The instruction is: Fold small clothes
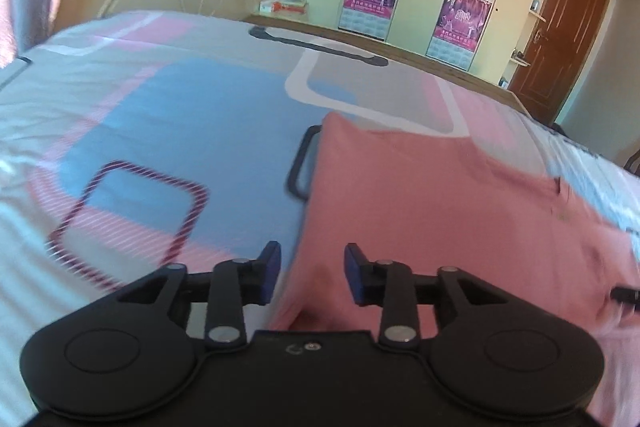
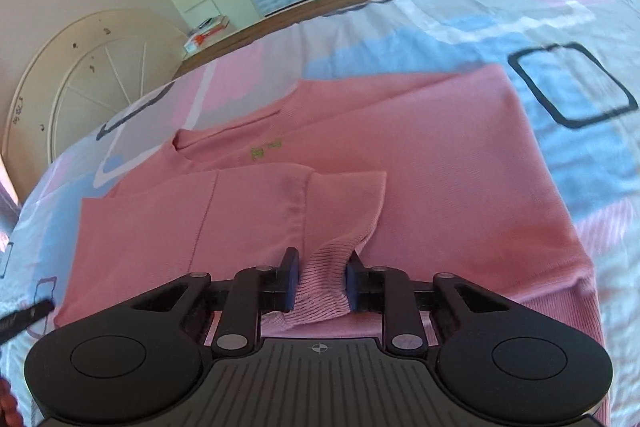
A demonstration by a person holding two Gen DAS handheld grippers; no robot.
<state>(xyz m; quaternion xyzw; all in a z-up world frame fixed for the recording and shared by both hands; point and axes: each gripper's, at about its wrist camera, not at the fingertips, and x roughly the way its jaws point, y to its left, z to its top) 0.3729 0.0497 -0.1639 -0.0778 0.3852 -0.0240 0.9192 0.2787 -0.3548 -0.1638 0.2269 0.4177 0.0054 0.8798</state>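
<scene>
Ribbed cuff fabric (image 2: 320,287) sits pinched between the pads of our right gripper (image 2: 320,283), its tongs clamped on the end of a sleeve already laid across the salmon-pink knit top (image 2: 420,167), which lies flat on the patterned bedsheet (image 2: 560,27) with its long axis running away from that gripper toward the neckline (image 2: 236,131). Our left gripper (image 1: 313,273) hovers with tongs apart and nothing between them, right over the top's straight folded edge (image 1: 312,207), so we judge the left nearer for that side. Soft, fine, slightly stretchy knit, likely to drape and slide.
</scene>
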